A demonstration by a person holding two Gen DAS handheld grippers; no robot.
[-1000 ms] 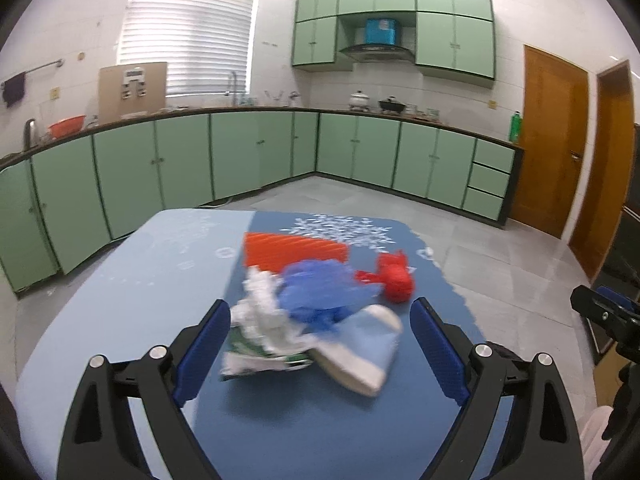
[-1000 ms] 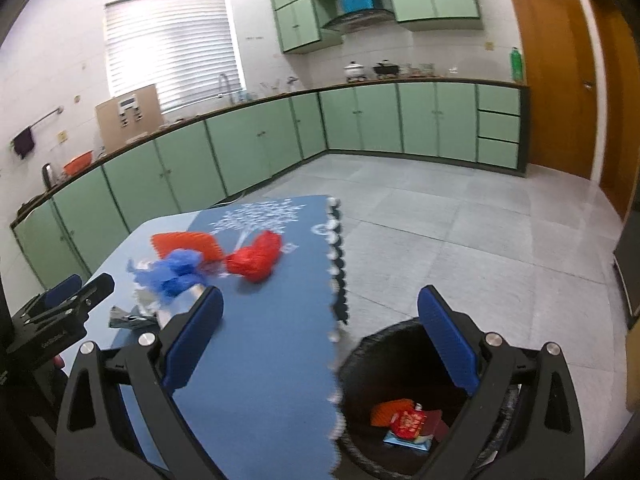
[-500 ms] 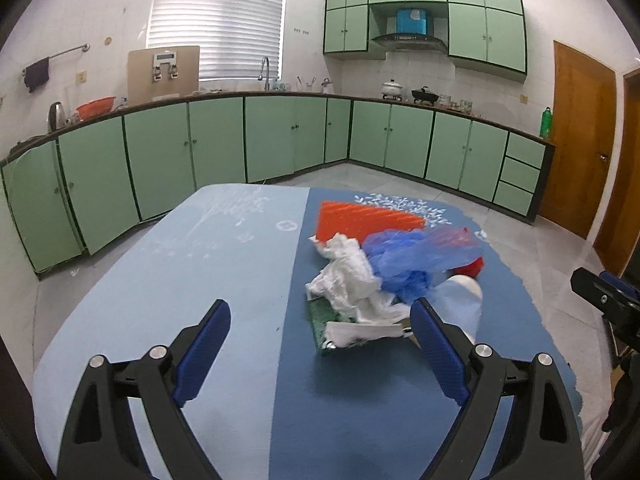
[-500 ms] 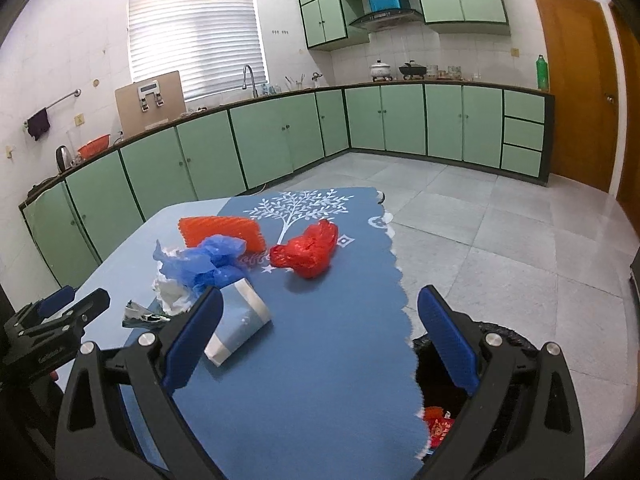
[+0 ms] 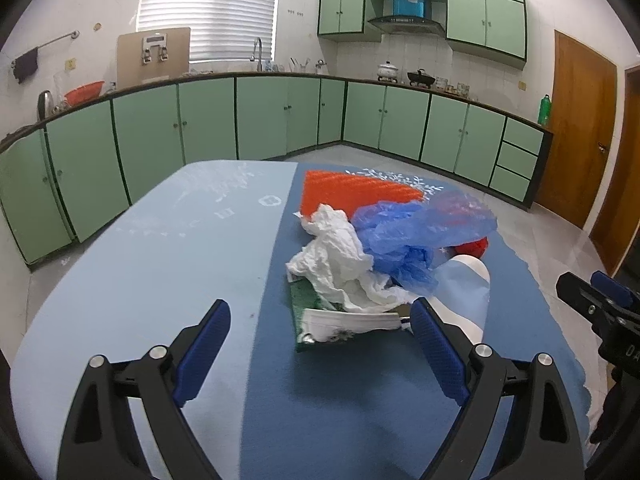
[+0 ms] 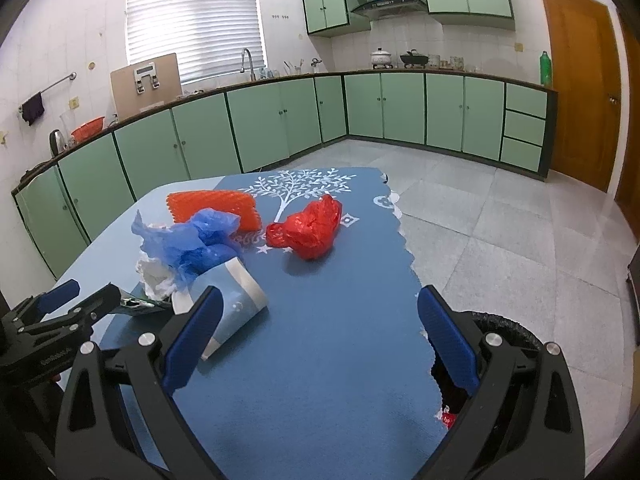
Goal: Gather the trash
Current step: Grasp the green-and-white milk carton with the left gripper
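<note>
Your left gripper [image 5: 320, 344] is spread wide apart, empty, above the counter [image 5: 160, 264], facing the trash pile. The white tissue [image 5: 336, 256], blue plastic bag [image 5: 416, 232], paper cup [image 6: 236, 300] and orange foam net [image 5: 352, 192] lie together. Your right gripper [image 6: 316, 344] is also apart, empty. The red bag [image 6: 312, 228] lies separately. The bin [image 6: 504, 336] stands beside the counter.
</note>
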